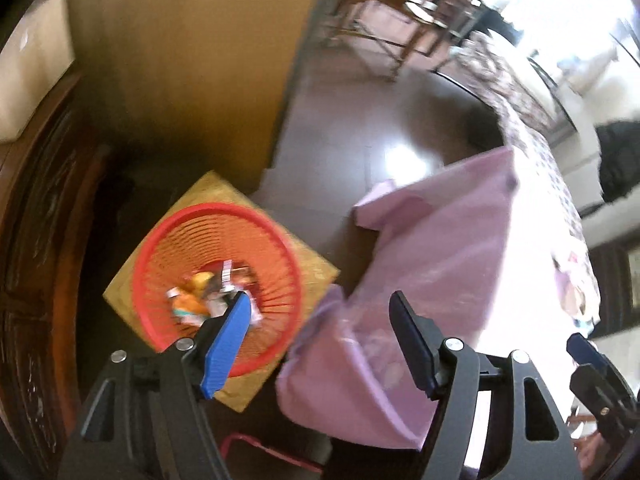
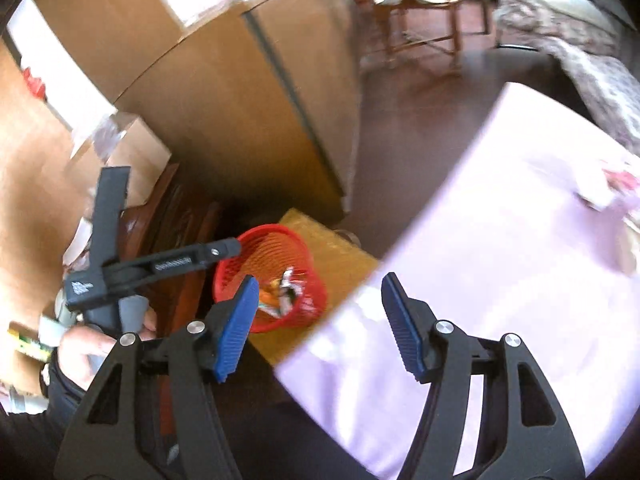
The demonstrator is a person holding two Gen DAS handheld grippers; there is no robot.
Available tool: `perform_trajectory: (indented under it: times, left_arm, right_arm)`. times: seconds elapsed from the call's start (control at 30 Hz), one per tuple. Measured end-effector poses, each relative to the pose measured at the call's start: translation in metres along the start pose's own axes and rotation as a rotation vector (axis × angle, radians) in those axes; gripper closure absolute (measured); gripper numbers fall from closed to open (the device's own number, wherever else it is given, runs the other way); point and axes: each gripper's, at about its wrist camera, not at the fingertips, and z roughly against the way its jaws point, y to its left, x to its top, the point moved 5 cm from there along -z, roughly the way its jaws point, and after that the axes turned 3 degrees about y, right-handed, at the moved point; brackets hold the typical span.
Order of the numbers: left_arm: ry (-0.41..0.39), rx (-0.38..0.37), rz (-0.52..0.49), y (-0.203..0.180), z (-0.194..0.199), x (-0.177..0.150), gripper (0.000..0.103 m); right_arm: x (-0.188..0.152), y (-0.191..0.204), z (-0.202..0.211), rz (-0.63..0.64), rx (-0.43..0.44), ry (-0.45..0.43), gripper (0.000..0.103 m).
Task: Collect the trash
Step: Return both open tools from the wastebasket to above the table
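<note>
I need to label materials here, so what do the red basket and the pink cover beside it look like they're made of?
Red basket: likely moulded plastic, glossy, with thin ribs and slots in its wall. Pink cover: seems to be soft matte cloth, draping and folding over an edge.

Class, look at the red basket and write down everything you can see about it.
The red basket is round with slatted, see-through walls that look like plastic and a solid rim. It stands upright and open on a yellowish square board on the floor, beside a pink-covered bed. Crumpled wrappers, orange and white, lie at its bottom. No gripper touches it.
</note>
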Motion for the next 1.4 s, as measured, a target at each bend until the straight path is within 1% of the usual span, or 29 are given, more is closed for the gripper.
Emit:
perform_trajectory:
  times: [0.17, 0.33, 0.43, 0.5, 0.53, 0.6, 0.67, 0.73, 0.9, 0.97, 1.1, 1.2, 1.33, 1.4]
  left_arm:
    - [0.011, -0.029, -0.125, -0.077, -0.002, -0.007, 0.027]
    - [0.026, -0.064, -0.216, -0.146, -0.007, -0.017, 0.026]
    - [0.038, -0.091, -0.279, -0.189, -0.011, -0.028, 0.026]
    - [0.036, -0.093, -0.315, -0.205, -0.014, -0.035, 0.023]
    - [0.036, -0.084, -0.337, -0.219, -0.018, -0.039, 0.023]
    - [0.053, -0.083, -0.357, -0.239, -0.027, -0.045, 0.023]
    - [0.075, -0.085, -0.372, -0.257, -0.036, -0.049, 0.023]
    - [0.084, -0.091, -0.39, -0.275, -0.043, -0.053, 0.023]
    - [0.089, -0.094, -0.458, -0.322, -0.056, -0.062, 0.023]
    - [0.088, -0.094, -0.497, -0.341, -0.061, -0.069, 0.022]
    - [0.086, -0.097, -0.541, -0.355, -0.07, -0.078, 0.02]
    - [0.082, -0.096, -0.552, -0.351, -0.079, -0.082, 0.019]
    - [0.079, -0.079, -0.578, -0.343, -0.089, -0.083, 0.019]
    - [0.077, -0.106, -0.579, -0.342, -0.088, -0.081, 0.019]
  right_arm:
    - [-0.017, -0.066, 0.039, -0.103, -0.061, -0.077, 0.04]
    - [-0.028, -0.124, 0.065, -0.194, -0.096, -0.13, 0.04]
    - [-0.036, -0.15, 0.075, -0.222, -0.116, -0.156, 0.04]
    - [-0.044, -0.173, 0.082, -0.264, -0.132, -0.175, 0.04]
    - [-0.047, -0.182, 0.085, -0.287, -0.136, -0.184, 0.04]
    - [-0.054, -0.201, 0.092, -0.347, -0.133, -0.213, 0.04]
    - [-0.058, -0.217, 0.098, -0.384, -0.151, -0.235, 0.04]
    - [-0.06, -0.225, 0.101, -0.393, -0.176, -0.248, 0.04]
    - [-0.067, -0.253, 0.119, -0.438, -0.218, -0.299, 0.04]
    - [-0.07, -0.263, 0.125, -0.444, -0.257, -0.317, 0.04]
    - [-0.072, -0.272, 0.129, -0.448, -0.28, -0.327, 0.039]
    - [-0.072, -0.278, 0.134, -0.447, -0.298, -0.34, 0.038]
    - [-0.077, -0.287, 0.149, -0.457, -0.326, -0.371, 0.034]
    - [-0.084, -0.297, 0.16, -0.494, -0.336, -0.397, 0.033]
